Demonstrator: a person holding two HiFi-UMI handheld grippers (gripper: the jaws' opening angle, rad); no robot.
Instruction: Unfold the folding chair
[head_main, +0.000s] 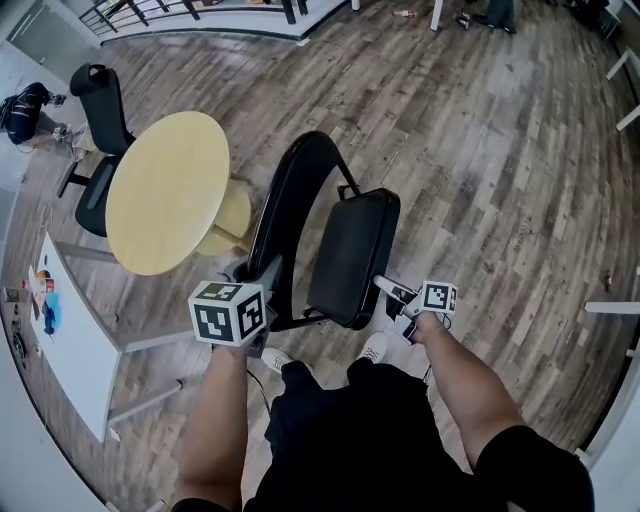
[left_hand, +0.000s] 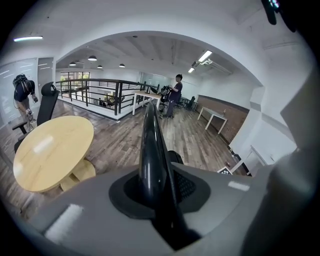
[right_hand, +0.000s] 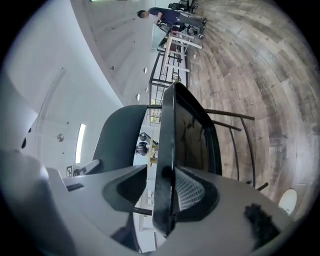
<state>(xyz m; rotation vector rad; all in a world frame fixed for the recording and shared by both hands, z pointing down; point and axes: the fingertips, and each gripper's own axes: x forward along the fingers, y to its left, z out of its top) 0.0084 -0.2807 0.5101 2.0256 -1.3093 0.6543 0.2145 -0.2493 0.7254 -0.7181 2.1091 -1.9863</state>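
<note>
Head view: chair (head_main: 330, 240) on floor (head_main: 480, 150) just ahead, seat (head_main: 352, 255) tipped up, near edge toward hands. Left gripper (head_main: 258, 275) fingers clenched on back frame (head_main: 285, 190). Right gripper (head_main: 388, 290) fingers apart, straddling seat's near edge, not pinching. Seat probably swings down from there.

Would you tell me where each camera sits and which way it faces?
Head view: person's head, steeply down on the folding chair; forearms, left gripper, right gripper show.
Left gripper view: along its jaws, shut on the backrest tube, toward the round table.
Right gripper view: along its open jaws astride the seat edge, toward the railing.
Shared: all show the folding chair; head and left gripper views the round table.
</note>
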